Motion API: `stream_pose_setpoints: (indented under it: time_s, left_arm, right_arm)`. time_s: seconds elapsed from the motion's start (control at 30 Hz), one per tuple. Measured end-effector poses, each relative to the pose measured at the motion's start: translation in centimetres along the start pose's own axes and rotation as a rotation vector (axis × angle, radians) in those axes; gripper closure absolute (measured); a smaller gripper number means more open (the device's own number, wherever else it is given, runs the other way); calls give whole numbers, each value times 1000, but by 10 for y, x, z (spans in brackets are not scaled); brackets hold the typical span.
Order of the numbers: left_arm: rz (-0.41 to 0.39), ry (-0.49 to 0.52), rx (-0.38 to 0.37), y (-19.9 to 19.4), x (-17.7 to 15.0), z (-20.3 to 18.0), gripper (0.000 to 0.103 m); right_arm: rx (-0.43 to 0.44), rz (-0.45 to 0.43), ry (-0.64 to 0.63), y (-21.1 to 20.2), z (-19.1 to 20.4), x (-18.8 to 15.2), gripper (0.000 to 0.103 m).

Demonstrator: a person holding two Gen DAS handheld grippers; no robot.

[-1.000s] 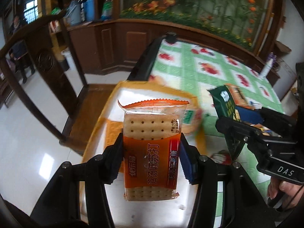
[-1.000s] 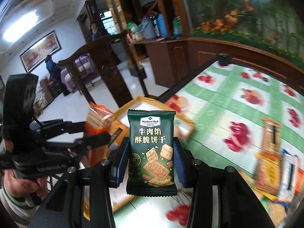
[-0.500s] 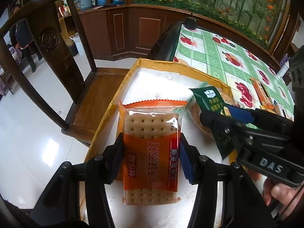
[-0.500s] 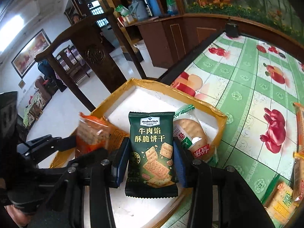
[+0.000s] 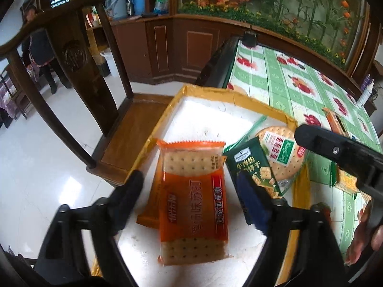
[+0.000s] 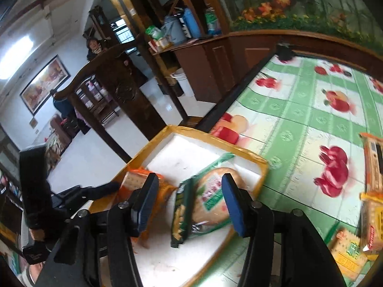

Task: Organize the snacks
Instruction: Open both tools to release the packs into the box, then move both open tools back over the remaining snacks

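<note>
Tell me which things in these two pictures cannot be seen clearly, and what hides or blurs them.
- Second orange packet, left wrist view: mostly covered by the orange cracker packet lying on it.
- Dark green packet, right wrist view: motion blur makes its print unreadable.
- Round biscuit pack, left wrist view: its lower edge lies under the dark green packet.
- Snacks on the tablecloth, right wrist view: cut by the picture's edge.
- Yellow tray: its near end is hidden behind the claw arms.

Both grippers' jaws just opened: left gripper (image 5: 191,191) released orange cracker packet (image 5: 192,201), right gripper (image 6: 189,203) released dark-green biscuit packet (image 6: 182,215) into yellow-rimmed white tray (image 5: 205,110).
</note>
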State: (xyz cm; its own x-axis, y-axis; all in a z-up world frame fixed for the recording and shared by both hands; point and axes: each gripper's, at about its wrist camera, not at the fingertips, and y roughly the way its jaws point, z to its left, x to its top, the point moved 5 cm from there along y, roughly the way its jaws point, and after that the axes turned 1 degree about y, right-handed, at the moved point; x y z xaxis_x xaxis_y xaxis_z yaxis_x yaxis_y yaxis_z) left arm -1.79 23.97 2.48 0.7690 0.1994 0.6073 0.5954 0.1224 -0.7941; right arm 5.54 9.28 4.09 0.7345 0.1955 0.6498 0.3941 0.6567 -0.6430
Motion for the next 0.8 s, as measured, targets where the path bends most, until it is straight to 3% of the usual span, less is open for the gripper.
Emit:
stream_pose_setpoints:
  time_s: [0.3,0.43,0.8]
  left_arm:
    - [-55,27,4,-19,-1,-19,13]
    - [-58,29,-20,-22,-5,-35,13]
    - [-84,104,-75,-34,-9,-97,10]
  right_arm:
    - [-38,-23,-4,-25,-15,-20,44]
    - [-95,-55,-31,-46,-21,-30,37]
    - [-227,-127,-7,-104,-62,-55,31]
